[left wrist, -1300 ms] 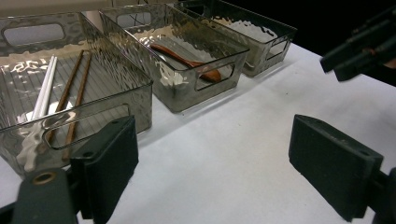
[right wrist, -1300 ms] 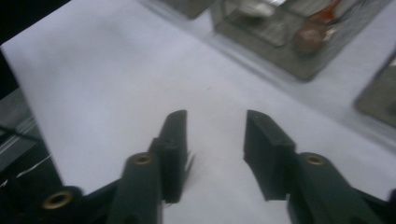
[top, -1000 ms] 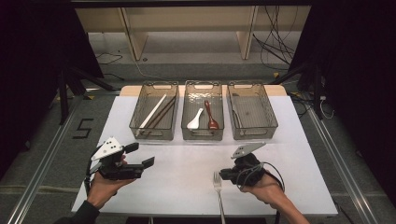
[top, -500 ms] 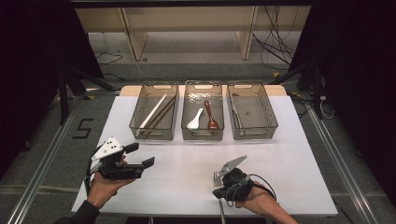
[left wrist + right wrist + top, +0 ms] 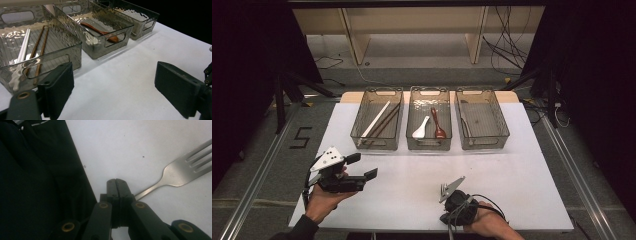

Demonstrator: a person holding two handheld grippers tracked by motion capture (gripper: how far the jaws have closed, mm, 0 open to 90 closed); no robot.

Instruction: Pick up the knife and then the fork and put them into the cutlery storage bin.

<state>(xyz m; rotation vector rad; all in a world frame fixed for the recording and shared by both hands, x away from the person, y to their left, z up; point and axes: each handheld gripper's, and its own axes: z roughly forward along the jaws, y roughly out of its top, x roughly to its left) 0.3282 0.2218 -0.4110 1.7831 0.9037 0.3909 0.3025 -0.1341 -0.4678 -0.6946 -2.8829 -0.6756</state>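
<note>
A silver fork [image 5: 175,173] lies flat on the white table [image 5: 412,185]. My right gripper [image 5: 116,182] points down at the fork's handle end with its jaws pressed together. The handle slips out of sight behind the right jaw, not into the seam, and touch cannot be told. In the high view the right gripper [image 5: 455,207] sits near the table's front edge, a hand behind it. My left gripper [image 5: 362,166] is held at the front left, jaws wide apart with nothing between them [image 5: 117,87].
Three clear bins stand in a row at the back. The left bin [image 5: 376,145] holds white chopsticks [image 5: 23,47] and brown ones [image 5: 40,50]. The middle bin [image 5: 428,146] has a white spoon [image 5: 421,128] and a brown spoon [image 5: 100,31]. The right bin [image 5: 484,145] is nearly bare. The table edge is close beside the right jaws.
The right gripper has come down and to the left, toward the front edge, and now covers the fork that lay in the open beside it. The left gripper stayed put.
</note>
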